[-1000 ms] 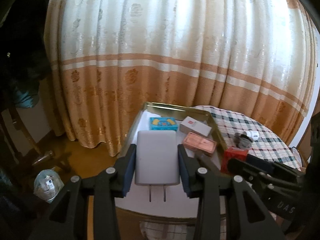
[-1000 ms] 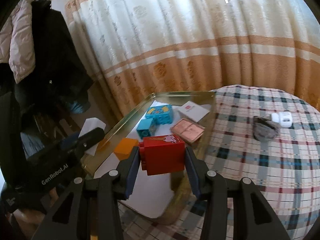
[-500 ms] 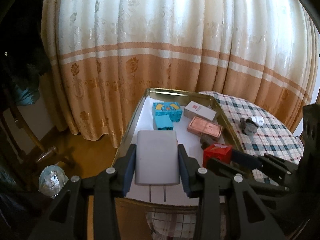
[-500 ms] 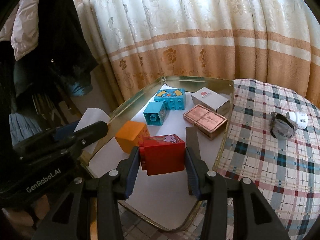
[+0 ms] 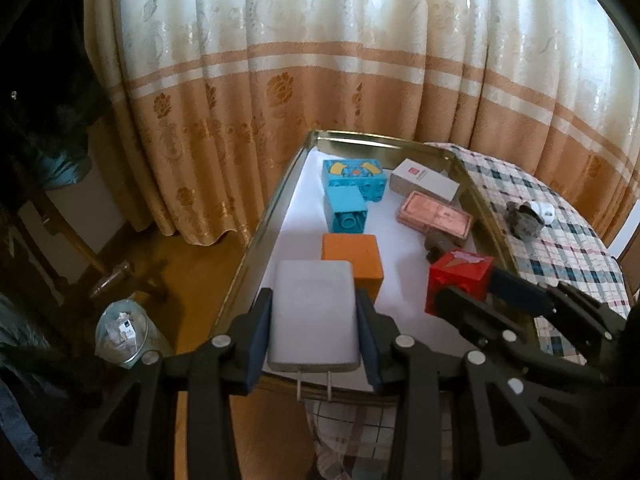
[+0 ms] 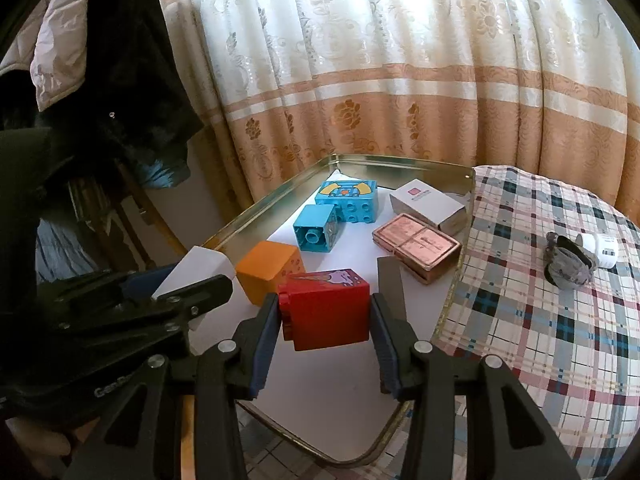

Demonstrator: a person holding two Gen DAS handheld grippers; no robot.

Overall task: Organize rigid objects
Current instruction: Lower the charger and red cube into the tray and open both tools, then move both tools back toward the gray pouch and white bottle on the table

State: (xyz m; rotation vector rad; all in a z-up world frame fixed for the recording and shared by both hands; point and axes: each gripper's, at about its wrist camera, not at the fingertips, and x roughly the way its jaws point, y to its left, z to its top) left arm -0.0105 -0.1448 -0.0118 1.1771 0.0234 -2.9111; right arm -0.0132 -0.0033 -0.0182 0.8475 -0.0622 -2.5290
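Meanwhile, two grippers carry their loads over the gold-rimmed tray [image 6: 256,216], each ready to set down.

Left gripper [image 5: 314,322] pinches a white charger [image 5: 312,316], prongs toward the camera, above the tray's near left corner beside the orange block [image 5: 354,258]; right gripper [image 6: 326,316] clamps a red block [image 6: 326,312] just right of the orange one. Each piece is best lowered flat onto bare white lining before the pads let go, clear of the copper tin [image 6: 416,242] and of the other gripper.

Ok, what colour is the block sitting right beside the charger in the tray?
Orange, plain on the faces shown; clearest in the left wrist view.
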